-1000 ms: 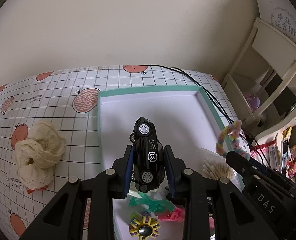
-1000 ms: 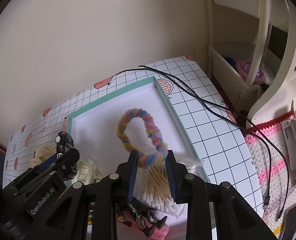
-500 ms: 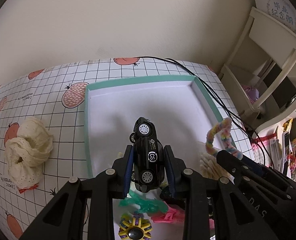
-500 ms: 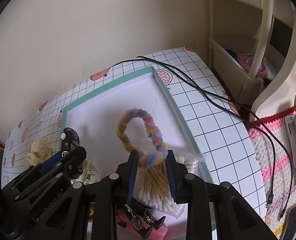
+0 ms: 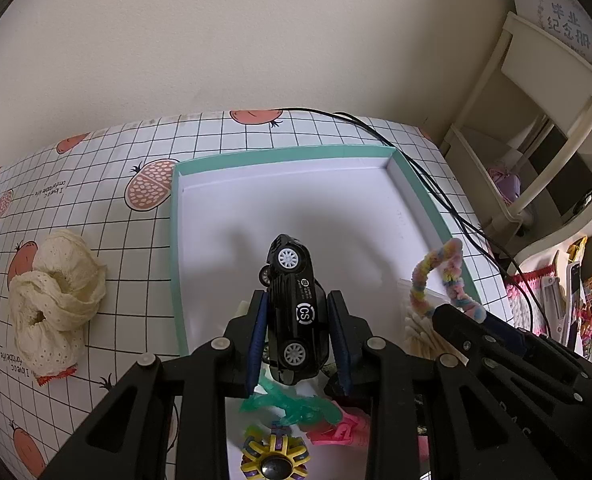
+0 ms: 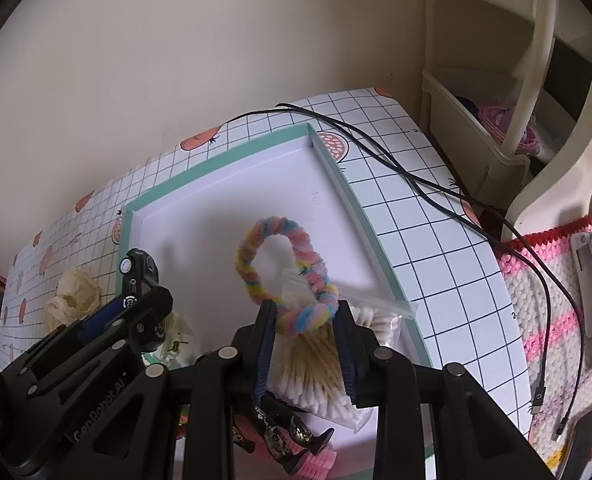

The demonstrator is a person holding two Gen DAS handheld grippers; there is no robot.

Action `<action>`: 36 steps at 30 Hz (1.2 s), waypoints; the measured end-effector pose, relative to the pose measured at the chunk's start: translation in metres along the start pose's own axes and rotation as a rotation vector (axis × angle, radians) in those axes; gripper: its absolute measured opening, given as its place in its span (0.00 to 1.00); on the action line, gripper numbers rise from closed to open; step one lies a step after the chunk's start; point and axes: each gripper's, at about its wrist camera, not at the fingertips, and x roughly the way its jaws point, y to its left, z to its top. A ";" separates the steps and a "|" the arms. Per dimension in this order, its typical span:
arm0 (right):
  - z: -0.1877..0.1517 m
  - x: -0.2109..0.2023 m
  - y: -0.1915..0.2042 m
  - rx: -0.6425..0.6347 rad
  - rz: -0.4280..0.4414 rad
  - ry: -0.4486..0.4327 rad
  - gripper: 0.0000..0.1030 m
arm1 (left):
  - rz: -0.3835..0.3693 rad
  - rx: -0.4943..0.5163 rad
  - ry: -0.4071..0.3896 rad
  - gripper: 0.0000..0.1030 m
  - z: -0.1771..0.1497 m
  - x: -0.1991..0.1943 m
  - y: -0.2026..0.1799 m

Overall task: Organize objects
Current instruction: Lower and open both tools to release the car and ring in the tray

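Note:
My left gripper (image 5: 297, 312) is shut on a black toy car (image 5: 296, 312), held nose-up above the near part of a white tray with a teal rim (image 5: 280, 157). My right gripper (image 6: 304, 320) is shut on a pastel rainbow twisted hair loop (image 6: 284, 264), held above the tray's (image 6: 220, 160) right side, over a bag of cotton swabs (image 6: 316, 376). The loop (image 5: 440, 280) and right gripper show at the right of the left wrist view; the car (image 6: 136, 276) shows at the left of the right wrist view.
A cream lace scrunchie (image 5: 52, 300) lies on the checked cloth left of the tray. In the tray's near end lie a green toy (image 5: 296, 402), a pink clip (image 5: 340, 430), a yellow spinner (image 5: 274, 458) and a dark figurine (image 6: 284, 436). Black cables (image 6: 416, 184) and shelves (image 6: 492, 128) stand right.
Both grippers have drawn back toward the near end and risen a little, still holding the car and the loop. More of the tray's far part shows.

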 end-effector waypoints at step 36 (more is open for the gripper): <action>0.009 -0.032 0.020 -0.076 -0.056 -0.046 0.63 | 0.123 -0.066 -0.069 0.61 0.013 -0.037 0.036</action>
